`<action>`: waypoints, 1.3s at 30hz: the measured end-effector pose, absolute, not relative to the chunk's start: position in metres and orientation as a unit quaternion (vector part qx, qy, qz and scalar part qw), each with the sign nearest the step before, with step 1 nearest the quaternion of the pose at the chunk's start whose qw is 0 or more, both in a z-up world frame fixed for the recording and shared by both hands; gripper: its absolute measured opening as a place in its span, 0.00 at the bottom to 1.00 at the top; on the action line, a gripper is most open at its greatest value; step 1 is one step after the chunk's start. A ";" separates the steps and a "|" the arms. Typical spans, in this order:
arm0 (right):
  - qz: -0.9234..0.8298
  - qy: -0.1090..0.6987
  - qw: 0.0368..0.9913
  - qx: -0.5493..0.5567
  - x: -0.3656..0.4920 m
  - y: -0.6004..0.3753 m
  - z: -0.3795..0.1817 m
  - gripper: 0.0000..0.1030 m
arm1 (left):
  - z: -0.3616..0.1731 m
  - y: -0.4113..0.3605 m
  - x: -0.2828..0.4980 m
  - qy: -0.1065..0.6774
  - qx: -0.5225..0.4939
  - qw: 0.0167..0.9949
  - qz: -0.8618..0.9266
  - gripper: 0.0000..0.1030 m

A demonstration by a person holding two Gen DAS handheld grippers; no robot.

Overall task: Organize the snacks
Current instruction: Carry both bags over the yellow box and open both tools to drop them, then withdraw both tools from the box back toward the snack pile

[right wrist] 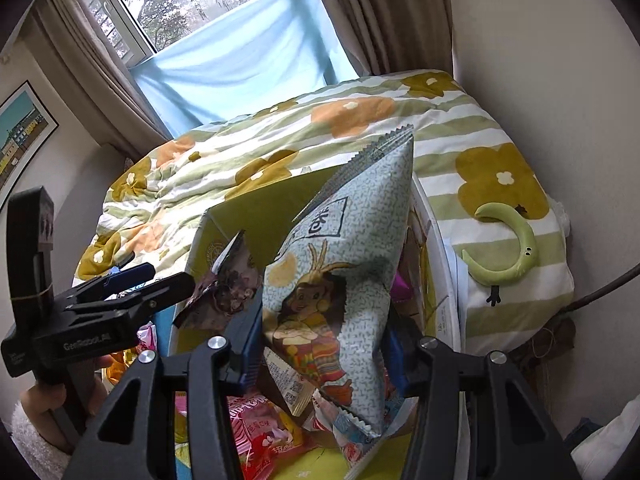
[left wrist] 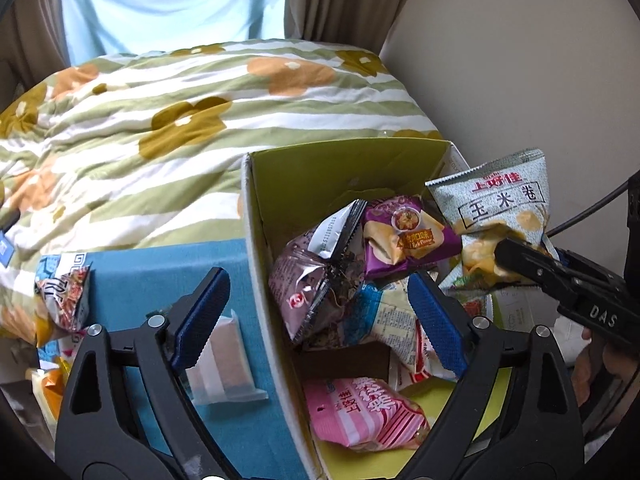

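The right tool (right wrist: 320, 364) is clamping the lower part of a pale speckled snack bag (right wrist: 344, 264), printed 玉米卷 under a red brand name, and is holding it upright, long axis vertical, over the right side of the open green-lined box (left wrist: 344, 168), so the bag's way in is straight down. The left tool (left wrist: 320, 316), jaws wide and holding nothing, is hovering over the box's near-left wall, beside a purple bag (left wrist: 404, 236) labelled "Pork Flavour"; "DAS" is showing on the right tool's body.

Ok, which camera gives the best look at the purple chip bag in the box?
The left wrist view: the purple chip bag lies face up in the box, its print clear. In the right wrist view the held corn roll bag hides it, apart from perhaps a magenta sliver.
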State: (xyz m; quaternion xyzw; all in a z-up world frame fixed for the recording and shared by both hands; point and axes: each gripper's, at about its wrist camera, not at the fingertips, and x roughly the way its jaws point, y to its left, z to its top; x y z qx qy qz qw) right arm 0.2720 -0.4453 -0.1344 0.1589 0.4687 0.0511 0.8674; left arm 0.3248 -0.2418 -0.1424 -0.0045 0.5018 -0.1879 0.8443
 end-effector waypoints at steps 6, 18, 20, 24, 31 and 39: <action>0.058 0.469 0.869 0.147 0.291 -0.437 -0.132 0.45 | -0.138 -0.217 0.307 0.501 -0.009 0.848 -0.170 0.87; 0.083 0.487 0.857 0.145 0.328 -0.411 -0.148 0.65 | -0.133 -0.190 0.296 0.496 -0.017 0.858 -0.131 0.87; 0.080 0.477 0.862 0.151 0.321 -0.411 -0.147 0.99 | -0.133 -0.189 0.292 0.495 -0.018 0.859 -0.128 0.87; 0.073 0.460 0.876 0.128 0.301 -0.411 -0.142 0.99 | -0.132 -0.190 0.282 0.494 -0.021 0.860 -0.125 0.87; 0.071 0.451 0.881 0.124 0.280 -0.427 -0.132 0.99 | -0.122 -0.195 0.260 0.481 -0.018 0.869 -0.116 0.87; 0.083 0.438 0.888 0.111 0.258 -0.428 -0.113 0.99 | -0.092 -0.185 0.232 0.454 -0.007 0.886 -0.094 0.87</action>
